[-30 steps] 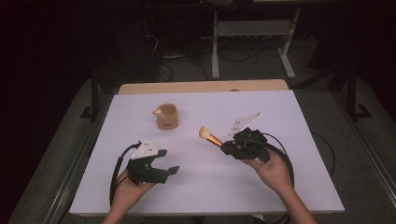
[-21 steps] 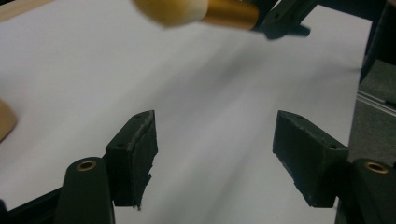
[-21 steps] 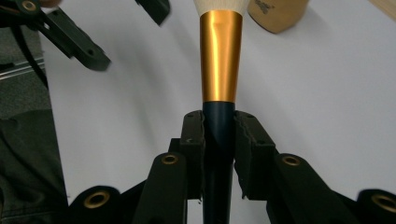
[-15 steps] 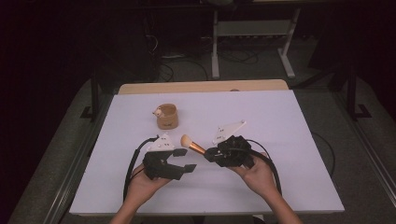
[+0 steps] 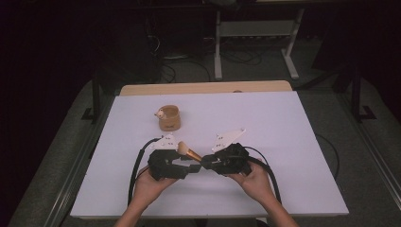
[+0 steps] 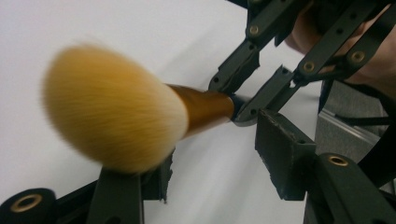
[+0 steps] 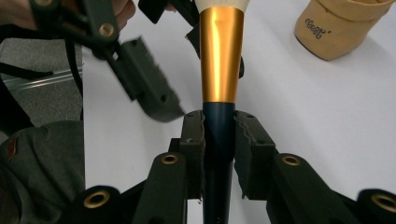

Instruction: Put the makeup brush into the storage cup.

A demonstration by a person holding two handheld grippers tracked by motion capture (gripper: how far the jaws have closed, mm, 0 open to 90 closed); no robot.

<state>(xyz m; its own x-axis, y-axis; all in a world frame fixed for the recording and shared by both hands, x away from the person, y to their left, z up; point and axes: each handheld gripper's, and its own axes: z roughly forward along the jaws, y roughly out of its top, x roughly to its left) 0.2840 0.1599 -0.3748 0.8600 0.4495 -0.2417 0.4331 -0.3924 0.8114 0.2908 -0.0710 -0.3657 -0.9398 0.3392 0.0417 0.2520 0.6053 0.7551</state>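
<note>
Bristles of the makeup brush point(image 6: 112, 107) sit between the jaws of the left hand-held gripper point(image 5: 187, 166), which have just been closing but are not yet pressing on it. The right hand-held gripper point(image 7: 219, 135) clamps the brush's dark handle, holding it above the white counter point(image 5: 283, 123), near the tan cup point(image 5: 169, 117).

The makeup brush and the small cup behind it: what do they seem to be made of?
Makeup brush: soft tan bristles, probably synthetic fibre, since they look fine and fluffy; a shiny orange-gold ferrule, likely metal given its reflections; a dark glossy handle, plastic or lacquered wood.
Cup: matte tan with a printed word, perhaps ceramic, wood or bamboo; the look leaves it open.
</note>
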